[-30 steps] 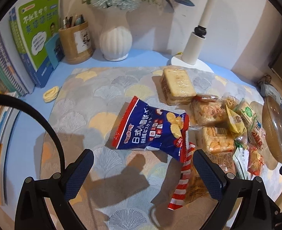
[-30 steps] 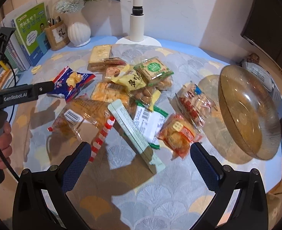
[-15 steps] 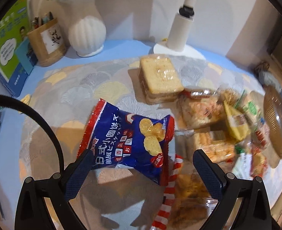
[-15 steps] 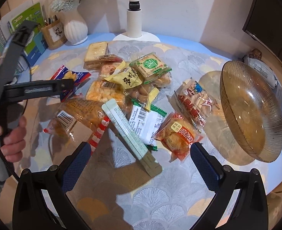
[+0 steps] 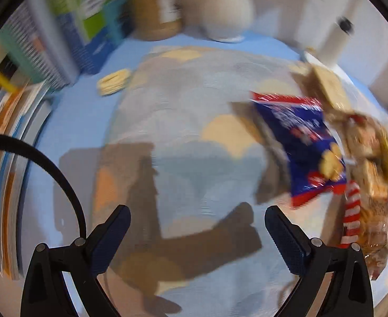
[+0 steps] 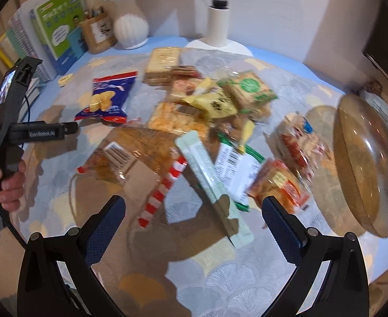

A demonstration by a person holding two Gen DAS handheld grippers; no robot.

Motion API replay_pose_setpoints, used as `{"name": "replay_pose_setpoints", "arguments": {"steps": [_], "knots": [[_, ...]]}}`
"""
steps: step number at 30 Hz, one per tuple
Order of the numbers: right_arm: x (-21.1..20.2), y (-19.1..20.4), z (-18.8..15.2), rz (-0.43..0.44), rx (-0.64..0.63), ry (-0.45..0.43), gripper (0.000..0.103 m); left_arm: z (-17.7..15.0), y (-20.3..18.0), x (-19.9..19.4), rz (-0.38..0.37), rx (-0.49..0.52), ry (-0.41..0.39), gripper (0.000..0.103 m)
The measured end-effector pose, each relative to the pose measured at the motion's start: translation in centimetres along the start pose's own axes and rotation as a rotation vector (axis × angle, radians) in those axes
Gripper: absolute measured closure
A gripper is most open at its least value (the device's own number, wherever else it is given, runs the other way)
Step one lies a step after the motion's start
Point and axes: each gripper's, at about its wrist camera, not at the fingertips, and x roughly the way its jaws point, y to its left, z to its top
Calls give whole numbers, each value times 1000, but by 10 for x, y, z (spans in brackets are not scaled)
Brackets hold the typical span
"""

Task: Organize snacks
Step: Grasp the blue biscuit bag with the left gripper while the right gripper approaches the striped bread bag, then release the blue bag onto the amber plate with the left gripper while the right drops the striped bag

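1. In the left wrist view, the left gripper stands with its jaws wide apart and holds nothing; only the patterned mat is between its fingers. This view is strongly blurred.
2. The blue snack bag lies at the right of this frame, well off the line between the fingers, with the other snacks just beside it at the right edge.
3. In the right wrist view, the right gripper is also wide open and empty, above the lower middle of the frame.
4. Between and above its fingers lie a red and white striped packet and a long pale green packet, which crosses over the pile.
5. The same blue snack bag lies at the upper left of the pile, apart from the yellow packet.
6. The glass bowl is at the right edge, tilted on its side.
7. At the left edge, a hand grips the handle of the other tool.
8. A white vase and books are at the upper left.
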Motion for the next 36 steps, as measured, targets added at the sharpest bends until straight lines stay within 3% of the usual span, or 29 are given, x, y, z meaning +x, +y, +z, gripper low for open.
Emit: {"name": "replay_pose_setpoints", "arguments": {"steps": [3,6,11,17,20,27,29,33,34,36], "knots": [[-2,1,7,88,-24,-12,0,8,10,-11,-77,-43,-16,2],[-2,-1,21,204,-63,-12,0,23,-5,-20,-187,-36,-30,2],[5,9,41,259,-172,-20,0,53,-51,-9,-283,-8,5,2],[34,22,57,280,-215,12,13,62,-70,20,-332,-78,86,2],[48,24,53,317,-198,75,28,58,-72,28,-334,-95,105,2],[32,28,19,429,-160,149,28,53,-74,30,-314,-64,103,2],[27,26,15,420,-144,150,28,52,-75,30,-305,-53,102,2],[23,11,29,389,-103,107,28,50,-82,30,-242,0,95,22],[25,10,35,377,-110,101,28,49,-83,30,-239,16,92,34],[30,13,44,375,-139,98,27,48,-81,26,-257,20,85,41]]}}
